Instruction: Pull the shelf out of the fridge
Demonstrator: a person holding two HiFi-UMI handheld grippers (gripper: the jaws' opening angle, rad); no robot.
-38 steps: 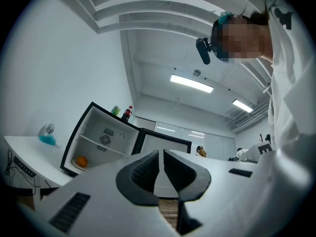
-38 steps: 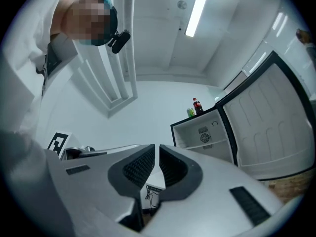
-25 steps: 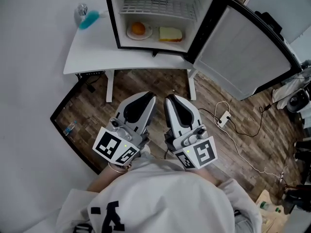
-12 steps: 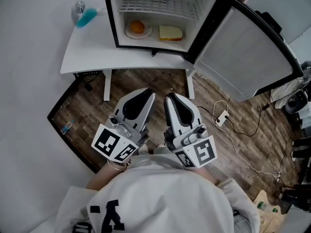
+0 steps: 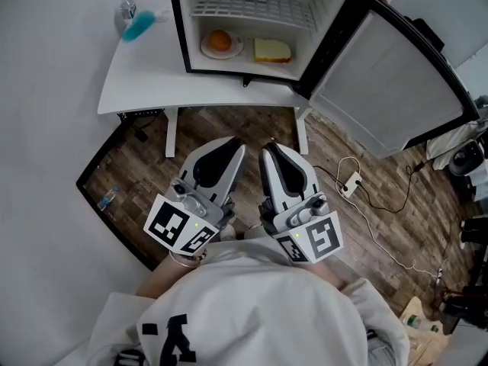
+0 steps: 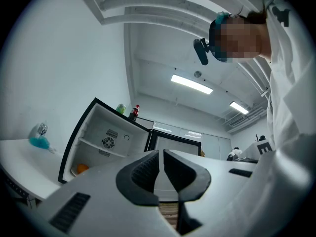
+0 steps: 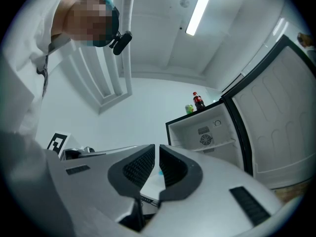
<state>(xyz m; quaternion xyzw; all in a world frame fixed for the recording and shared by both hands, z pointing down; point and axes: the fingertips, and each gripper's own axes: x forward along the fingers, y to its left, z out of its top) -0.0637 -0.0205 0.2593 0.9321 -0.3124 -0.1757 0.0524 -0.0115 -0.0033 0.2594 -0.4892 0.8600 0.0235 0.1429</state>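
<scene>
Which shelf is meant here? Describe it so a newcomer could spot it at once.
On the white table stands a small open white fridge with a black frame. Across its upper half runs a white wire-grid shelf, bare, the only shelf; the orange fruit on a plate and the yellow block lie below it.

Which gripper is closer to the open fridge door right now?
Right. The right gripper is below-left of the fridge door; the left gripper sits beyond it, farther left.

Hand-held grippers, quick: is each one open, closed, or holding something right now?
Left hand-held gripper: closed, nothing between its jaws.
Right hand-held gripper: closed, nothing between its jaws.
</scene>
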